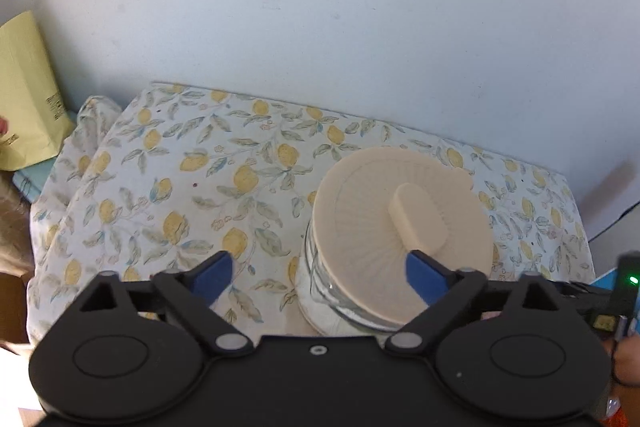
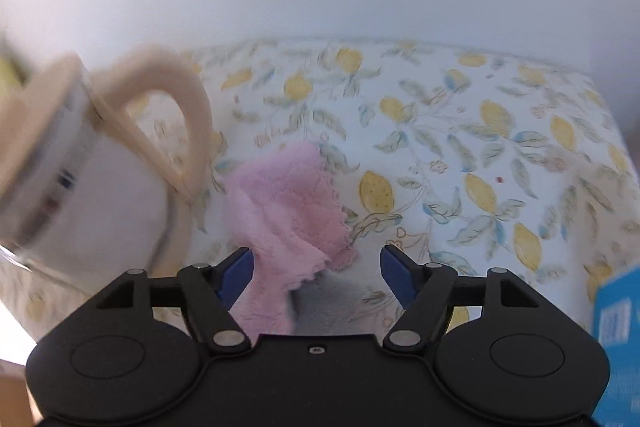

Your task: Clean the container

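Two grippers, both with jaws wide and nothing clamped. Left gripper [image 1: 320, 281] hovers over the glass container [image 1: 340, 291], which stands on the lemon-print cloth [image 1: 180, 167] covering the counter; its beige lid [image 1: 400, 223] is on, slightly skewed, knob up, and the right blue pad overlaps the lid's near edge. Right gripper [image 2: 316, 273] has the pink cloth [image 2: 288, 203] lying loose between its jaws, against the left pad, not pinched. Container sits just left of the pink cloth, blurred. Yellow-green bag [image 1: 28, 95] far left by the wall.
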Available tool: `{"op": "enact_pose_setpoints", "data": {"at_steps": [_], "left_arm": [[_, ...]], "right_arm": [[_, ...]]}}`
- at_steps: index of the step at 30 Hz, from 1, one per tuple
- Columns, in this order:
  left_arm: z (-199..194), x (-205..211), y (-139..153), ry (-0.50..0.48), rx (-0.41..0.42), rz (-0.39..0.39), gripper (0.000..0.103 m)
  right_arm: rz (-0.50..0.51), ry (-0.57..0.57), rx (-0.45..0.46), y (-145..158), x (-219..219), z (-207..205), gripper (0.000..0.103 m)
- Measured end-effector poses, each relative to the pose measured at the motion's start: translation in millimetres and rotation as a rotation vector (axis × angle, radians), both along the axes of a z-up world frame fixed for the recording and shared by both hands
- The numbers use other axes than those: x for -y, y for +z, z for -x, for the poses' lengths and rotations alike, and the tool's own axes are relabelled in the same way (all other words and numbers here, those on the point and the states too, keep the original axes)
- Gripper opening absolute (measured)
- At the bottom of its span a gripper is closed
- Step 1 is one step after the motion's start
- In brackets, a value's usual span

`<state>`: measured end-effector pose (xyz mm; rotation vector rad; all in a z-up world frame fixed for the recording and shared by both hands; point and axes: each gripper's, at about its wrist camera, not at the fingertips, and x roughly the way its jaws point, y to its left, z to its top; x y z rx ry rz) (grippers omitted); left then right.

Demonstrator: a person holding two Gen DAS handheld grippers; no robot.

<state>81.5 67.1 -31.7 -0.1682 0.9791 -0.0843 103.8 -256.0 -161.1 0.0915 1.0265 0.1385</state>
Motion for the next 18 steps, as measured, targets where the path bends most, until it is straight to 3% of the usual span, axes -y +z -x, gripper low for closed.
{"op": "enact_pose_setpoints", "data": {"at_steps": [1,2,13,18], "left_arm": [[4,0,0,-0.015,-0.003,0.014,0.100],[6,-1,1,-0.022,-0.002,0.024,0.101],[65,14,9,-0.146,0.046,-0.084,0.103],[87,18,10,-0.143,0.030,-0.097,0.103]], "right_arm": [[-0.001,-0.022,0.012,6,-3,7,0.100],[0.004,-0.043,0.021,15,-8,17,0.103],[0.090,-0.166,0.086,89,-63,106,0.103],[0.119,-0.192,0.111,108,-74,127,0.103]]}}
